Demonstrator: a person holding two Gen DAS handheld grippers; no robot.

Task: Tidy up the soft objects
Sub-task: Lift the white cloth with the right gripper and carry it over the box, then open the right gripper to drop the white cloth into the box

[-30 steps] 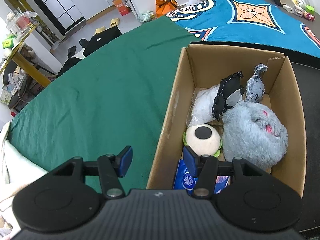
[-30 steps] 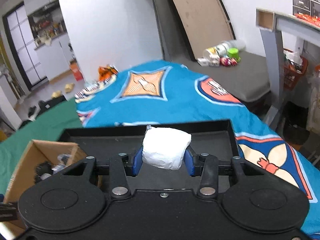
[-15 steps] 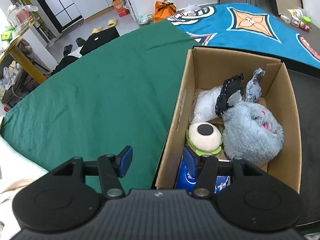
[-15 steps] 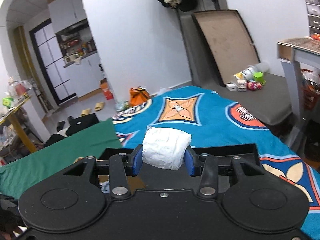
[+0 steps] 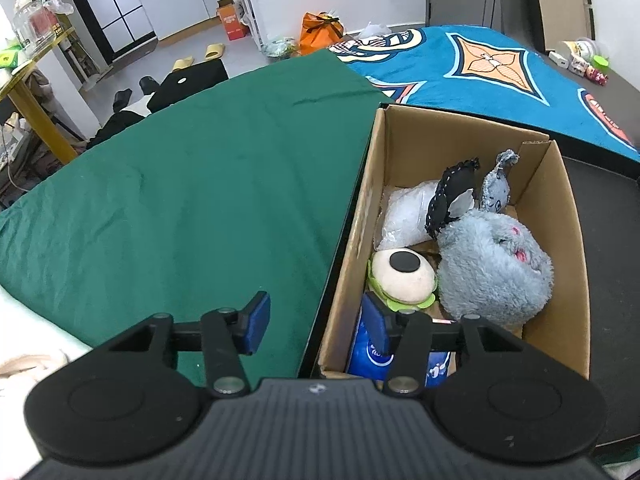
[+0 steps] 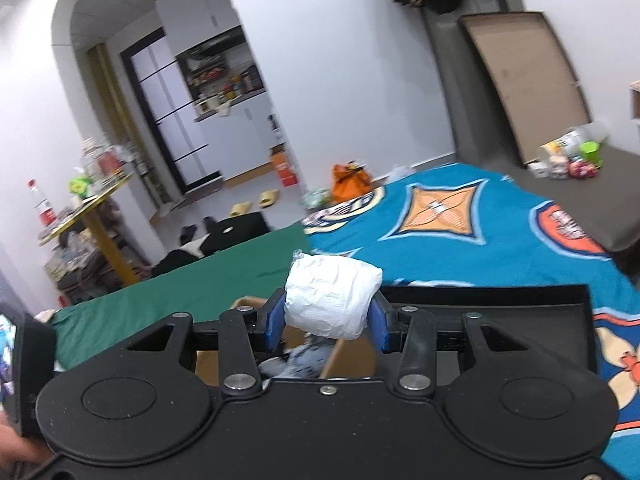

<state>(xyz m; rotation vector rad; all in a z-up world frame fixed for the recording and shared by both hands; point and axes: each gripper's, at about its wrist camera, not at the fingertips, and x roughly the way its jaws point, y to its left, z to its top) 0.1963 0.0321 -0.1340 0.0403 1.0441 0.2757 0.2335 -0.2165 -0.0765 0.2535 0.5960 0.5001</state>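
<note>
An open cardboard box holds a grey fluffy plush, a cream round plush with a black spot, a white plastic bag, a black-edged fabric piece and a blue tissue pack. My left gripper hangs over the box's near left corner. Its jaws are closing, the box wall stands between them, and the pads touch nothing. My right gripper is shut on a white crumpled soft bundle, held above the box.
The box sits in a black tray on a bed. A green cloth lies to the left and a blue patterned blanket behind. A hand shows at the right wrist view's lower left. Floor clutter lies beyond.
The right gripper has risen and tilted upward with the white bundle still held. The left gripper drew back slightly from the box and its jaws narrowed a little.
</note>
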